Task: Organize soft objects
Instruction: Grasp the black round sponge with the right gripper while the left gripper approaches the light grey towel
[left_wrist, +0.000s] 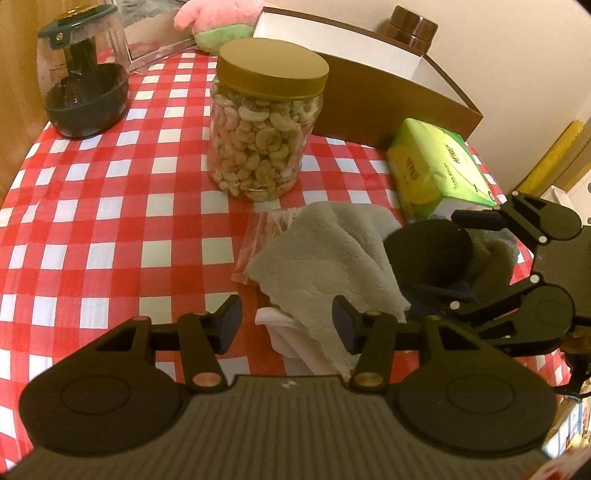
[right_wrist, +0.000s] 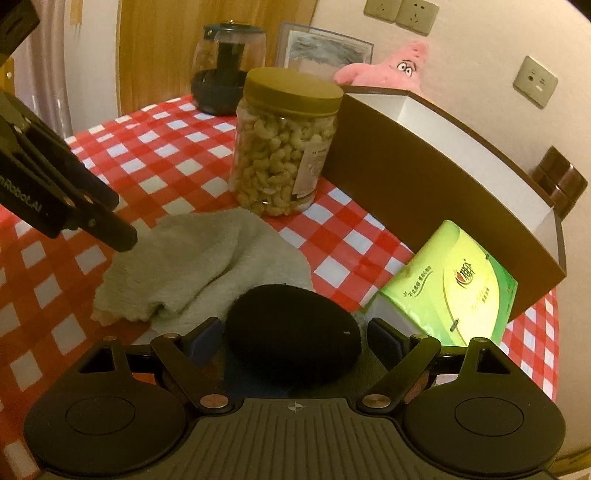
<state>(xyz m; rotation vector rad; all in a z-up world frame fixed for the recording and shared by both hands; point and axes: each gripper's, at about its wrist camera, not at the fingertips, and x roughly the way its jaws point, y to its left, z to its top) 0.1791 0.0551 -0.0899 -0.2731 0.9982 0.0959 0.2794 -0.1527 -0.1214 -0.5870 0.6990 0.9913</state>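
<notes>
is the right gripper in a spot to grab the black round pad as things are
Probably yes. The right gripper has its jaws open on either side of the black round pad, with nothing between pads and pad; the grey towel lies off to the side.

Red-and-white checks under muted greys, greens and browns

The cloth on the worktop is checked red and white; the towel pale grey, the round pad black, the tissue pack bright green and yellow, the box brown outside and white inside, the jar of beige cashews gold-lidded, the plush toy pink, the canister clear with dark green lid and base.
</notes>
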